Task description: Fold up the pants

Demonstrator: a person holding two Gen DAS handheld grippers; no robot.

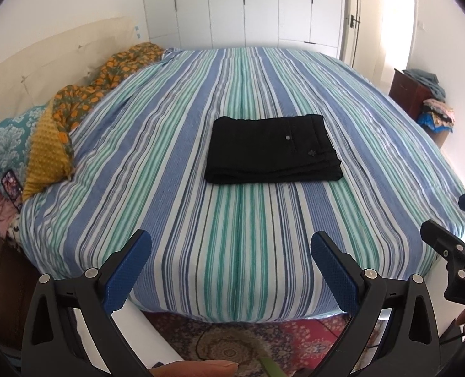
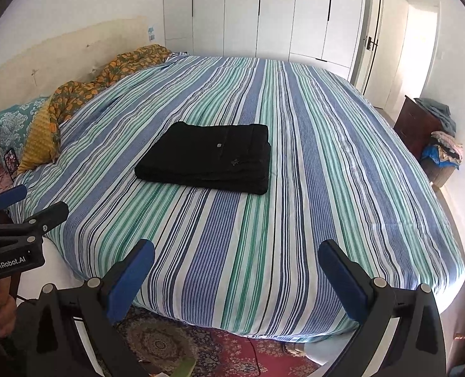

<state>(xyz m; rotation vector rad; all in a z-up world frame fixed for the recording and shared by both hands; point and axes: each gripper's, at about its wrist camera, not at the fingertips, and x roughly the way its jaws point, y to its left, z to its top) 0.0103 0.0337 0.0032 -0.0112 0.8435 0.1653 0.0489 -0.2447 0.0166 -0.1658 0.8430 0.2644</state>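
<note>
Black pants lie folded into a compact rectangle near the middle of the striped bed, with a small button facing up. My left gripper is open, held back over the bed's near edge, nothing between its blue pads. My right gripper is open too, equally far from the pants and empty. Each gripper shows at the side of the other's view: the right one at the right edge of the left wrist view, the left one at the left edge of the right wrist view.
Pillows and a flowered quilt are bunched along the headboard at left, with a phone beside them. White wardrobes stand behind the bed. A dark cabinet with piled clothes sits at right. A patterned rug covers the floor below.
</note>
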